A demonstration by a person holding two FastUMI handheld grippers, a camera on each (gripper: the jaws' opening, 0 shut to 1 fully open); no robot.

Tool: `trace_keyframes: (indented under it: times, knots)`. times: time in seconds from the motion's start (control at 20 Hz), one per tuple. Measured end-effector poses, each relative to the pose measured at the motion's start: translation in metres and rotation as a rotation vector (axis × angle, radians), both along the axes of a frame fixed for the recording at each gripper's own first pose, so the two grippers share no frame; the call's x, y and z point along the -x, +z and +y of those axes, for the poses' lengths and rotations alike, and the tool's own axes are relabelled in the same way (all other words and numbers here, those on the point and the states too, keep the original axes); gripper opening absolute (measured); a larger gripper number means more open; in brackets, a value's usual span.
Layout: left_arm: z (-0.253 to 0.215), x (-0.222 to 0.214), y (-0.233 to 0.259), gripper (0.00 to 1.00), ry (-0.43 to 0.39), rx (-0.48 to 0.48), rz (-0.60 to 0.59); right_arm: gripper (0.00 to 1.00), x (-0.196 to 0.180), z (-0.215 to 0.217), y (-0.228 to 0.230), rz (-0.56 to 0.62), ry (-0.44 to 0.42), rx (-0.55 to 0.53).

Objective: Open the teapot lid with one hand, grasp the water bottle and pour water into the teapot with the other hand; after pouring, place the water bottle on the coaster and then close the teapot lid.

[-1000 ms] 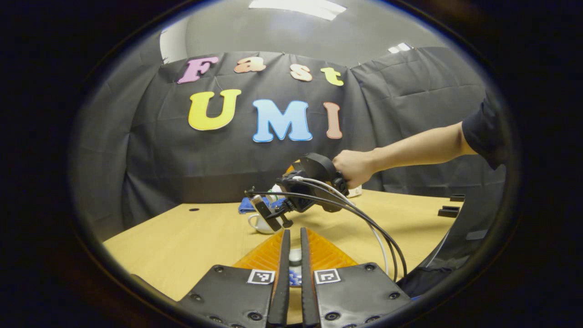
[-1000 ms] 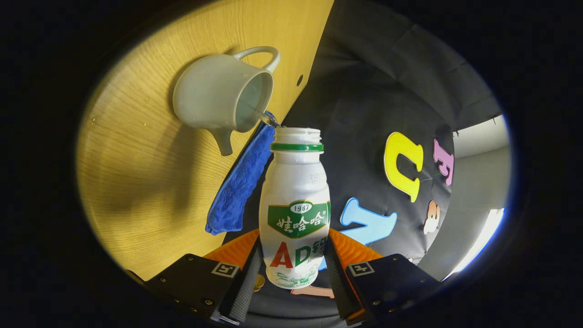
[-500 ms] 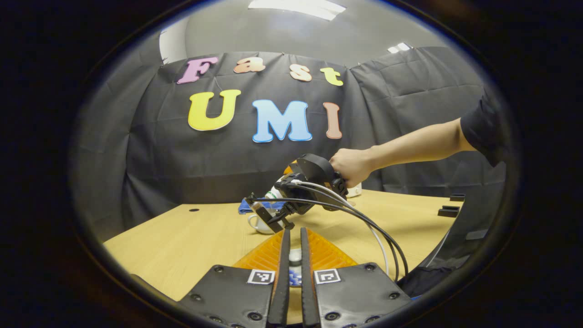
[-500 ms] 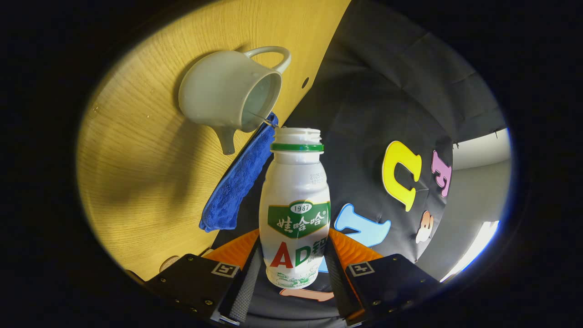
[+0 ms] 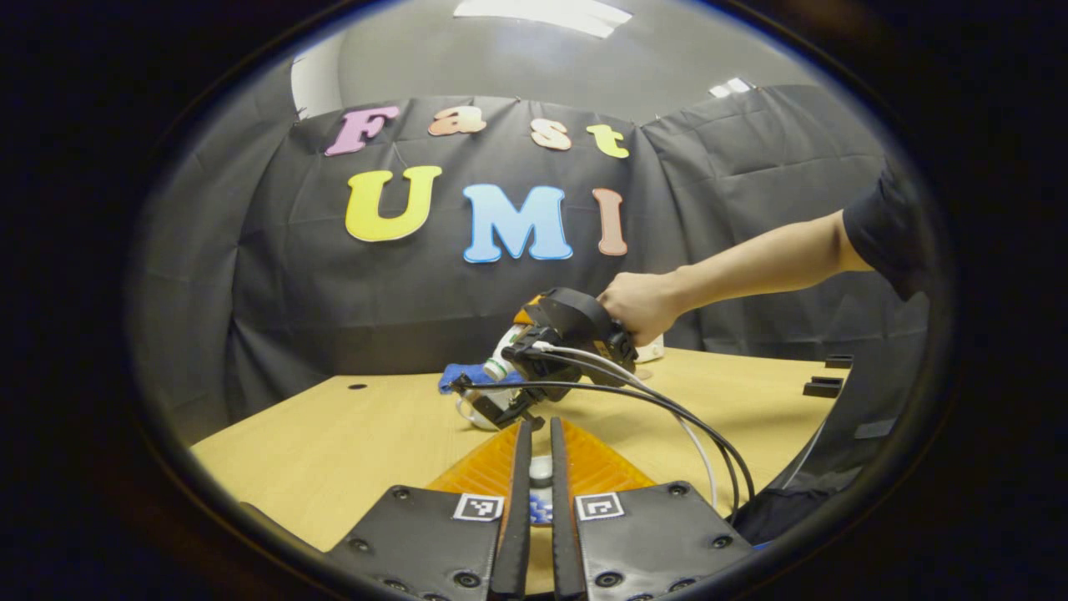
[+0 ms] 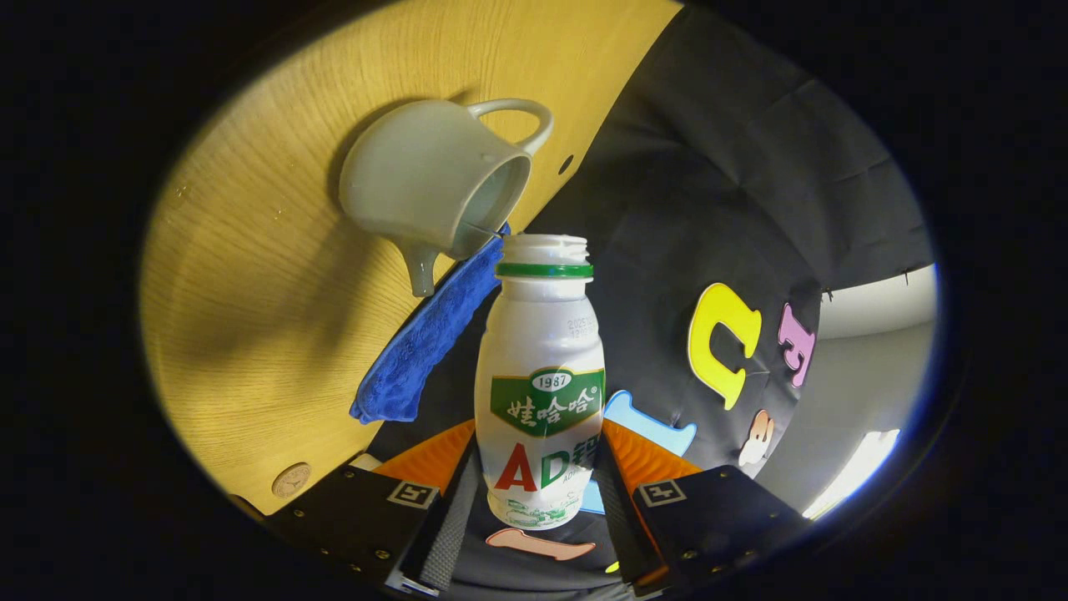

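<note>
Your right gripper (image 6: 534,501) has its jaws clamped on the water bottle (image 6: 541,392), one finger on each side of the lower body, cap off and the open neck sitting dead center in the right gripper view. The whole view is rolled, so the desk (image 6: 275,275) fills the left half of the frame. The white teapot (image 6: 434,188) is in the upper left there, lid off, its open mouth facing the bottle's neck and nearly touching it in the picture. I can't make out a stream between them. A blue cloth (image 6: 421,346) lies on the desk just beside the teapot, running down toward the lower left. A small round coaster (image 6: 290,480) sits at the lower left edge, well apart from the teapot.

In the left gripper view, your left gripper (image 5: 534,467) is at the bottom center with the jaws nearly together, pinching the small white knob of the teapot lid (image 5: 541,470); a bit of blue pattern shows just below it. Further back, mid frame, your hand (image 5: 638,305) holds the right gripper (image 5: 546,351) tipped down to the left over the teapot (image 5: 482,409), with cables trailing off toward the lower right.
</note>
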State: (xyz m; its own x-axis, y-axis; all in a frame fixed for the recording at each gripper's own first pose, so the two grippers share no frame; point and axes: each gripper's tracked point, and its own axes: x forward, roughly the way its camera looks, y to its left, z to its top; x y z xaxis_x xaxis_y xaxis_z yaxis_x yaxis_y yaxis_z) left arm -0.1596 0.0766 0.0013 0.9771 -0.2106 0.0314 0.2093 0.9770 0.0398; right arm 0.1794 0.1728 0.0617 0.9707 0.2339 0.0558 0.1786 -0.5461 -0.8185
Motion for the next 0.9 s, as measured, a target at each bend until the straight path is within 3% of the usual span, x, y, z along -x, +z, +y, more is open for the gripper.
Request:
trace_keyframes:
  times: [0.9]
  knots:
    - [0.0007, 0.0000, -0.0012, 0.22, 0.002, 0.002, 0.005, 0.72, 0.0042, 0.0079, -0.0034, 0.001, 0.027, 0.002]
